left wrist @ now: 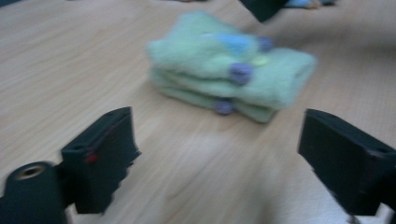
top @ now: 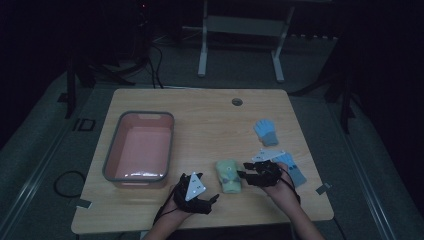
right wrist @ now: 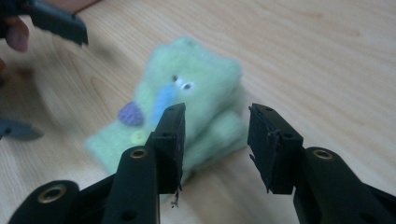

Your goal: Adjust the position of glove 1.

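A: Right, your left tongs gape wide and empty, and your right tongs stand partly open, holding nothing. Why flank it?

B: Probably so you can pinch the folded green glove from either side. It lies flat on the table between them, just ahead of both, the pink basin well left.

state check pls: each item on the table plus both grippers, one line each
green sock pair: folded and stacked, flat on the table, between the two grippers, not gripped.
pink bin: upright, nothing in it.
light blue sock: lying flat, far right side, untouched.
second blue sock: flat, partly hidden behind the right hand.
left gripper: jaws wide open, aimed at the pair.
right gripper: jaws open, close over the pair's edge.
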Motion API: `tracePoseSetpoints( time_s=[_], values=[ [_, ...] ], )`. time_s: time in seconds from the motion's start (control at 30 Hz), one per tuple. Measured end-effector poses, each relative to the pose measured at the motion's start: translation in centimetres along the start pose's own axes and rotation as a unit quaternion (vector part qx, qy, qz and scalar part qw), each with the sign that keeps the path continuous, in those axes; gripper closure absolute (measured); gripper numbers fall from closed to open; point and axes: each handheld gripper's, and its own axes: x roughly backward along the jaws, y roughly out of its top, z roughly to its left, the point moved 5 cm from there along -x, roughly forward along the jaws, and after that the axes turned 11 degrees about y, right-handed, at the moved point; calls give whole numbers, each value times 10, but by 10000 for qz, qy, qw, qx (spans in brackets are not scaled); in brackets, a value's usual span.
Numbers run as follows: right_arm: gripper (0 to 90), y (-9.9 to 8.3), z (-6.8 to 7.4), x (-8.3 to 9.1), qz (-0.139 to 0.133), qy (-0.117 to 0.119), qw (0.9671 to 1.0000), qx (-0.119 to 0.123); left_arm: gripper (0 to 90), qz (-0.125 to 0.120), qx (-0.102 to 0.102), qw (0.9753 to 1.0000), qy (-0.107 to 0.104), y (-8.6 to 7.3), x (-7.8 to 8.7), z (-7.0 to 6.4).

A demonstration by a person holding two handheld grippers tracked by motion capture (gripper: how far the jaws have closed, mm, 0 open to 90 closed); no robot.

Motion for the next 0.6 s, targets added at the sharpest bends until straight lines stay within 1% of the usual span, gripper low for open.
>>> tracePoseSetpoints(
  time_s=[0.03,0.07,0.1,0.13,0.17,0.2,0.27,0.3,0.33,0.37,0.4,0.43,0.47,0.5,0.57,0.6],
  values=[
    [567,1,-4,1,-25,67,10000,23,151,-37,-24,9999,-143,3,-1,-4],
    [566,3,-8,1,-44,156,9999,22,159,-38,-85,9998,-178,6,-3,-8],
    [565,6,-11,1,-59,215,9997,32,158,-76,-205,9994,-263,9,-5,-13],
    [565,8,-14,-1,-60,223,9997,71,174,-107,-316,9989,-337,13,-7,-17],
    [550,11,-16,-2,-46,269,9996,83,203,-140,-434,9984,-337,15,-9,-21],
    [537,14,-18,-4,-73,315,9995,67,206,-122,-484,9977,-469,18,-12,-24],
    [509,20,-20,-10,-77,391,9991,126,231,-109,-550,9969,-545,22,-20,-28],
    [509,20,-20,-10,-77,391,9991,126,254,-109,-550,9969,-545,22,-20,-28],
    [498,25,-22,-19,4,449,9988,208,269,-46,-613,9960,-652,23,-25,-29],
    [490,25,-22,-23,22,498,9985,211,280,64,-854,9942,-649,23,-32,-31],
    [485,26,-24,-27,43,565,9982,209,315,77,-941,9932,-687,24,-36,-32],
    [485,25,-26,-31,88,596,9980,202,318,99,-1050,9922,-665,25,-38,-32],
    [478,24,-28,-35,116,613,9979,177,326,121,-1140,9910,-690,25,-41,-33],
    [474,23,-30,-38,138,648,9977,136,334,191,-1235,9895,-729,25,-43,-33],
    [447,20,-33,-43,137,853,9962,-46,346,220,-1327,9880,-758,26,-46,-32],
    [438,19,-35,-45,133,891,9959,-115,353,227,-1359,9874,-779,25,-47,-32]
  ],
)
